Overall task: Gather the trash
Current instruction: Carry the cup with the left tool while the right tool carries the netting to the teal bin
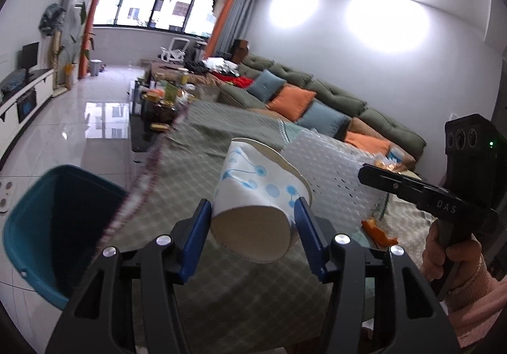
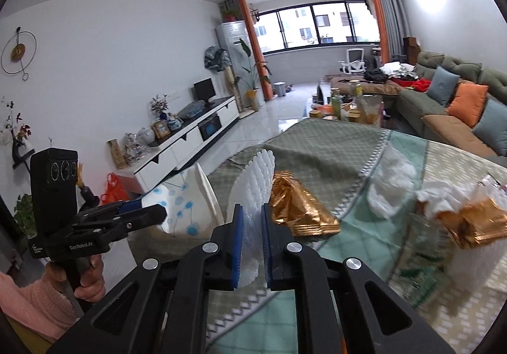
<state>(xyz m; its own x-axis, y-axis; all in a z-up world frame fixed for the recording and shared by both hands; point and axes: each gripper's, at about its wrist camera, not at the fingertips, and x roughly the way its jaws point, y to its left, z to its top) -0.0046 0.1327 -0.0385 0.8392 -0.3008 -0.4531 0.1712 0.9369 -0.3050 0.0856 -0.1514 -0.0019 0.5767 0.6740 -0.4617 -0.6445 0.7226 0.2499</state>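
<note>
Your left gripper [image 1: 253, 221] clamps the paper cup [image 1: 259, 192] above the counter [image 1: 196, 164]; your right gripper [image 2: 253, 246] pinches the white foam sheet [image 2: 256, 183]. Next, likely swing left and release over the teal bin [image 1: 35, 227].

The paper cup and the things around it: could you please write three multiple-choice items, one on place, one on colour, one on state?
1. Where is the bin?
A. left of the table
B. on the sofa
C. on the table

2. What colour is the foil wrapper on the table?
A. gold
B. blue
C. red

3. What does the right gripper hold?
A. nothing
B. white foam sheet
C. paper cup

Answers: 1 A, it stands below the table's left edge; 2 A, it shines gold; 3 B, the sheet sits between its pads, while the left gripper holds the cup.
</note>
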